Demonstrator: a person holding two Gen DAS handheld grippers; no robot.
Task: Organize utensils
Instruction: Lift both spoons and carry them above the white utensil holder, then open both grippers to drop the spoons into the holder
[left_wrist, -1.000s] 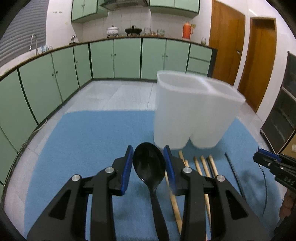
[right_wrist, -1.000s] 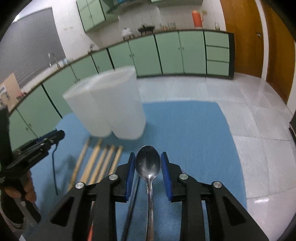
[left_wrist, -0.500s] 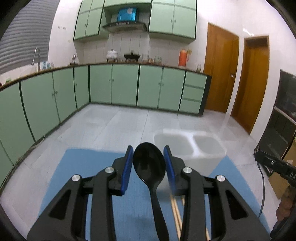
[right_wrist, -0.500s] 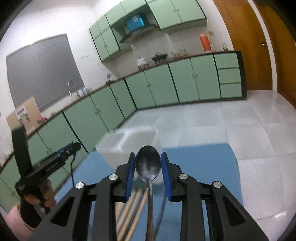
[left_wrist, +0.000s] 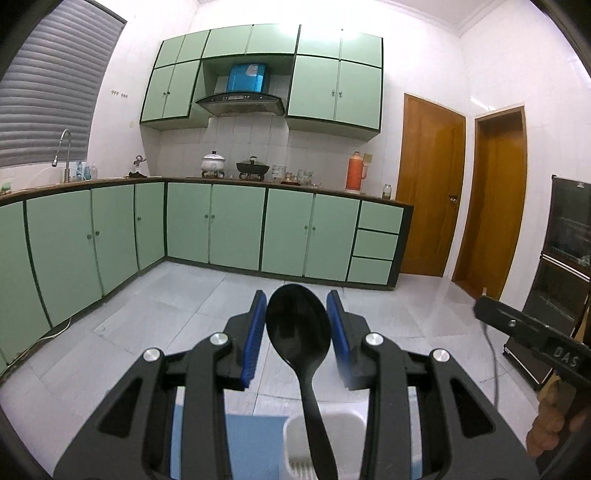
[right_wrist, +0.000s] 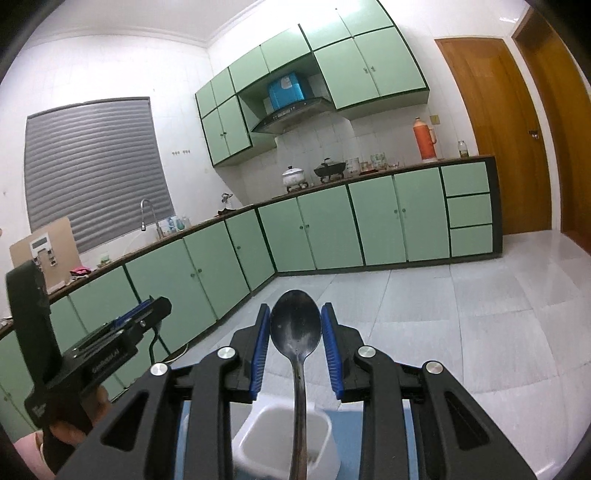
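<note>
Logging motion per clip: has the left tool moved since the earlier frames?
Yes. The left tool tilted upward: the white holder dropped to the frame's bottom.

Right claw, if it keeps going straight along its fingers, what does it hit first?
Probably nothing close. The right claw, shut on the metal spoon, points level across open grey tiled floor toward the green base cabinets. The white plastic utensil holder sits below that line. Depth is uncertain.

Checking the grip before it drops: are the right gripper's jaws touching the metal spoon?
Touching. In the right wrist view the blue pads of the right gripper press both edges of the metal spoon bowl, no gap showing, above the white holder.
</note>
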